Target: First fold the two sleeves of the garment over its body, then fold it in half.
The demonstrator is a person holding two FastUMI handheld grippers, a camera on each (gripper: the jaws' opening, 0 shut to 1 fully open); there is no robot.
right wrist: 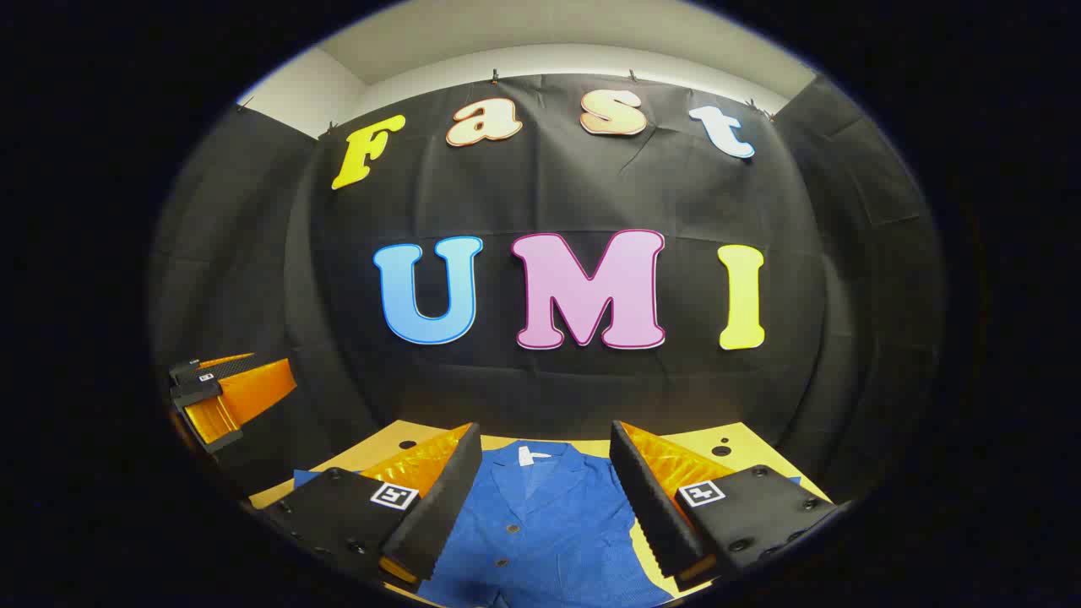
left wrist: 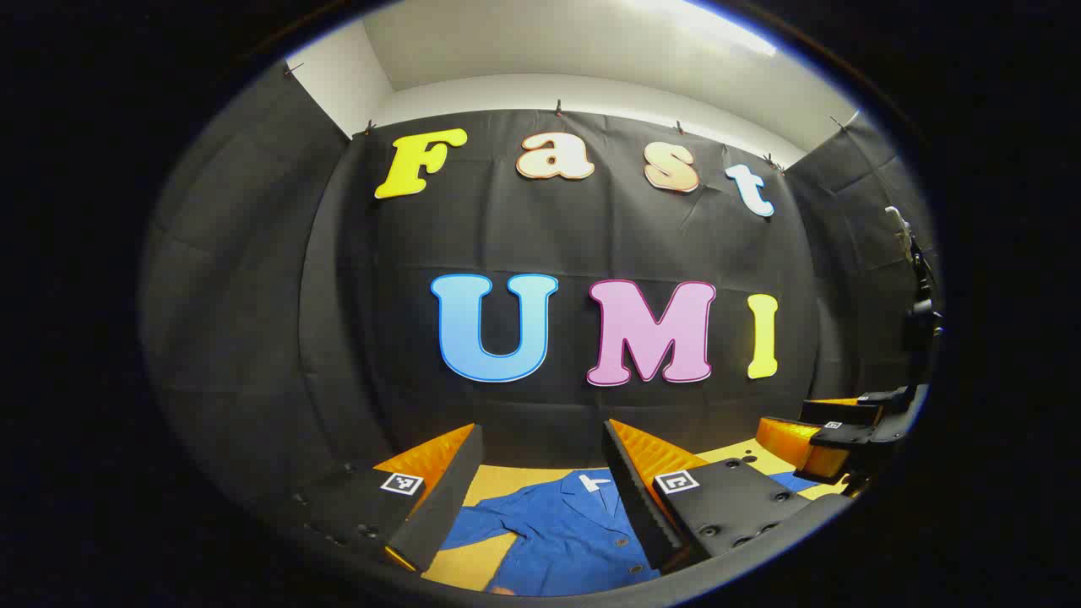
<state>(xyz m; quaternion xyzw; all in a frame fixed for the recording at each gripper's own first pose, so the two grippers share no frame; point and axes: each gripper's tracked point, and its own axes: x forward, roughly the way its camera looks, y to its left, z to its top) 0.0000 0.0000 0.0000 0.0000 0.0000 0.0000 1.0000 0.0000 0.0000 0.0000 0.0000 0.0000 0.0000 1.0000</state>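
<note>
A blue buttoned shirt lies flat on the yellow table, collar toward the booth wall. In the left gripper view one sleeve stretches out to the left. My left gripper hovers above the shirt, open, nothing between its fingers. The right gripper view shows the shirt from above its front, with collar and buttons in sight. My right gripper is open too and holds nothing. The right gripper also shows at the right edge of the left gripper view, and the left gripper at the left edge of the right gripper view.
The yellow table ends close to the black cloth wall behind it. Small dark holes dot its far right corner. Black cloth walls close in the left and right sides of the booth.
</note>
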